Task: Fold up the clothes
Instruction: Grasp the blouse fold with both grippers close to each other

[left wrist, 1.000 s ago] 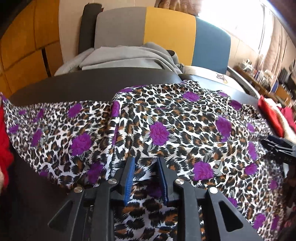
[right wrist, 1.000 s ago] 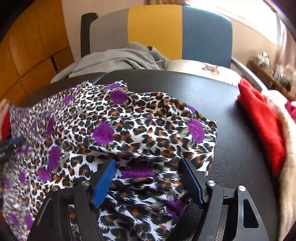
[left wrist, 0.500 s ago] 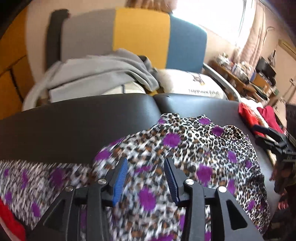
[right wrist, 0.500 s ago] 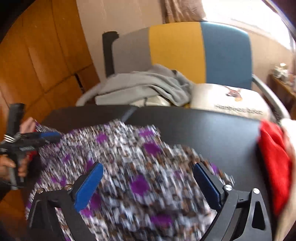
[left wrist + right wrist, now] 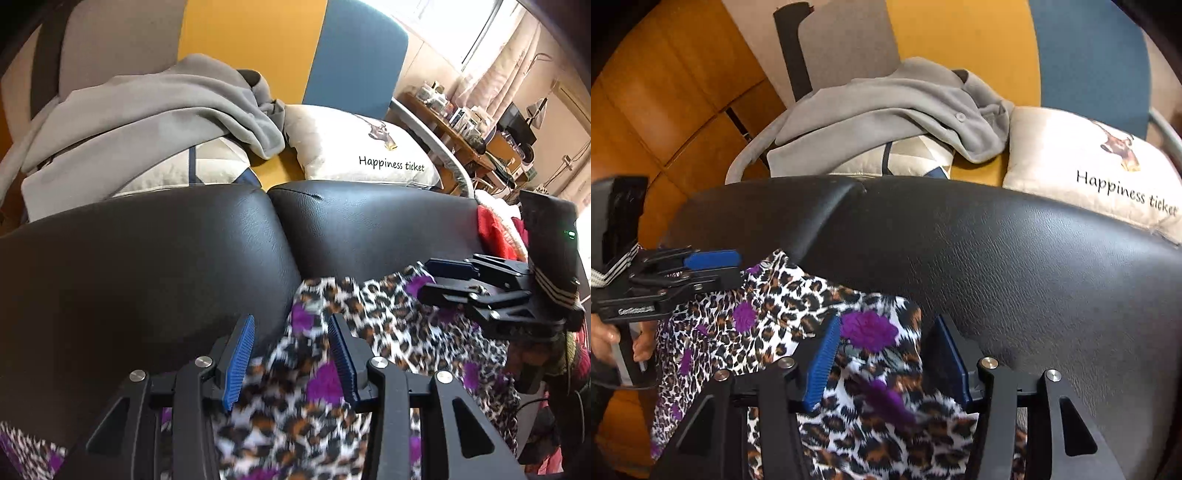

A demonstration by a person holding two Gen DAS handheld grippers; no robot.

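A leopard-print garment with purple flowers is seen lying bunched on the near part of a black leather cushion, the far part of the cushion being bare. The left gripper is held just above the garment's left edge with a clear gap between its blue-padded fingers — the cloth is seen through the gap, but whether it is touched cannot be told. The right gripper is likewise spread apart over the garment's right side, a purple flower showing between its fingers; nothing is seen to be clamped. In the right wrist view, the left gripper is seen side-on at the garment's left edge, gripped by a hand. Beyond the cushion, a grey sweater is draped over a pillow, and beside it a cream pillow printed "Happiness ticket" is set against a chair back of grey, yellow and blue. At the cushion's right end, red cloth is piled.
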